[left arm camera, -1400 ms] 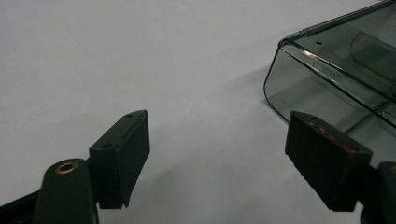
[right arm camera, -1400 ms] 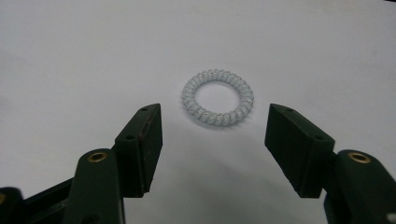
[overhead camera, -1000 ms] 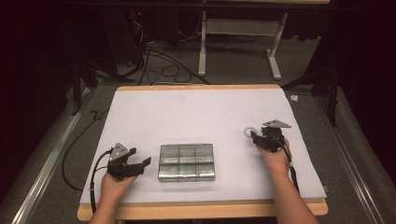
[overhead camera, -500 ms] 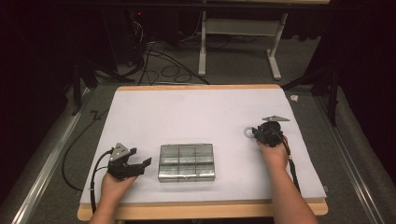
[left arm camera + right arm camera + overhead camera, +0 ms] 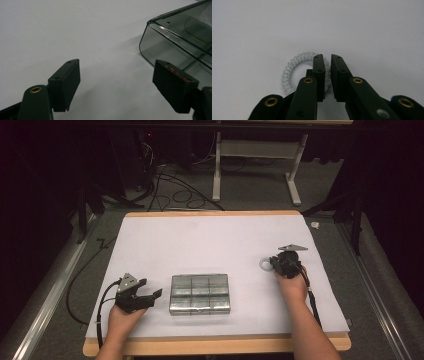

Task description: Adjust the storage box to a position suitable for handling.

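Observation:
A pale, clear spiral hair tie (image 5: 289,72) lies on the white table cover (image 5: 215,245) at the right. My right gripper (image 5: 327,57) has its jaws nearly together over the tie's right side, with the coil pinched between them. From above, the hair tie (image 5: 263,264) sits just left of the right gripper (image 5: 274,264). A clear compartmented plastic box (image 5: 200,293) with its lid closed rests at the front middle. My left gripper (image 5: 151,288) is open beside the box's left end. In the left gripper view the left gripper (image 5: 117,82) holds nothing, and the box corner (image 5: 175,42) is near its right jaw.
The table's wooden edge (image 5: 215,344) runs along the front. Cables trail from both grippers over the front of the table. A desk frame (image 5: 255,165) and floor cables stand beyond the far edge.
The right hand has turned a little and shifted slightly away from the person at the hair tie. The left gripper and the box have not moved.

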Motion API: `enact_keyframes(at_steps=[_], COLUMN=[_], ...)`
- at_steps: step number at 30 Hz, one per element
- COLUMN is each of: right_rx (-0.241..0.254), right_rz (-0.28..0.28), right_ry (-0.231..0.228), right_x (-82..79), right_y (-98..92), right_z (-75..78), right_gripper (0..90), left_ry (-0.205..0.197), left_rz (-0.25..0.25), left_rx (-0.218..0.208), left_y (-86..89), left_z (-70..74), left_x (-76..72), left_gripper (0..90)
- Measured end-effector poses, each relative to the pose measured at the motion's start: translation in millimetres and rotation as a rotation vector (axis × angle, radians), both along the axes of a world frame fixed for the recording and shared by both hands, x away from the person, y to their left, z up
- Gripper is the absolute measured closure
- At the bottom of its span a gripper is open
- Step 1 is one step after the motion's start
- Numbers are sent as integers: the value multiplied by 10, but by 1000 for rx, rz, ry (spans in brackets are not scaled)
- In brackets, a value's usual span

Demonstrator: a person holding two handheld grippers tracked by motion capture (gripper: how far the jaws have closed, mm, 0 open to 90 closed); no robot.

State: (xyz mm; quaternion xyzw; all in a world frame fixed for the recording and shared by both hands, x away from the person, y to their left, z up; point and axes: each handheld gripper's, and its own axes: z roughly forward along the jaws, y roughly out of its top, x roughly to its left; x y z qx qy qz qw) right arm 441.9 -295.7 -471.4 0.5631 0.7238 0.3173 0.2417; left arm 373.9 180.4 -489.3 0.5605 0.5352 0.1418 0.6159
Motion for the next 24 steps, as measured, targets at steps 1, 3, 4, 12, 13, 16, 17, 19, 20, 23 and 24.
enact_keyframes(at_steps=[1, 3, 4, 12, 13, 16, 17, 19, 20, 23, 24], right_rx=[-6, -5, 3, 17, 23, 34, 39, 39, 44, 50, 50], right_rz=[2, 10, 9, 14, 17, 19, 22, 24, 23, 22, 20], right_ry=[0, 1, -3, -27, -31, -42, -40, -45, -47, -47, -46], right_x=[-12, -36, -47, -190, -215, -296, -323, -373, -399, -475, -499], right_y=[3, -8, -16, -45, -47, -50, -52, -58, -60, -79, -91], right_z=[14, 45, 60, 190, 200, 220, 228, 240, 245, 248, 249], right_gripper=[841, 841, 841, 841, 841, 841, 841, 841, 841, 842, 842], left_ry=[-1, -5, -6, -10, -12, -11, -12, -14, -12, -15, -15], left_rz=[0, 2, 2, 1, 2, 1, -1, 2, 1, -1, -1], left_rx=[1, -3, -4, 5, 3, 2, 5, -5, 1, 6, 6], left_y=[0, -3, -4, -9, -14, -13, -9, -13, -14, -17, -18], left_z=[0, -1, 0, -4, -3, -3, -4, -2, -2, -6, -6], left_x=[-1, -2, -3, -6, -8, -9, -8, -8, -9, -9, -10], left_gripper=[229, 229, 229, 229, 229, 229, 230, 229, 229, 230, 230])
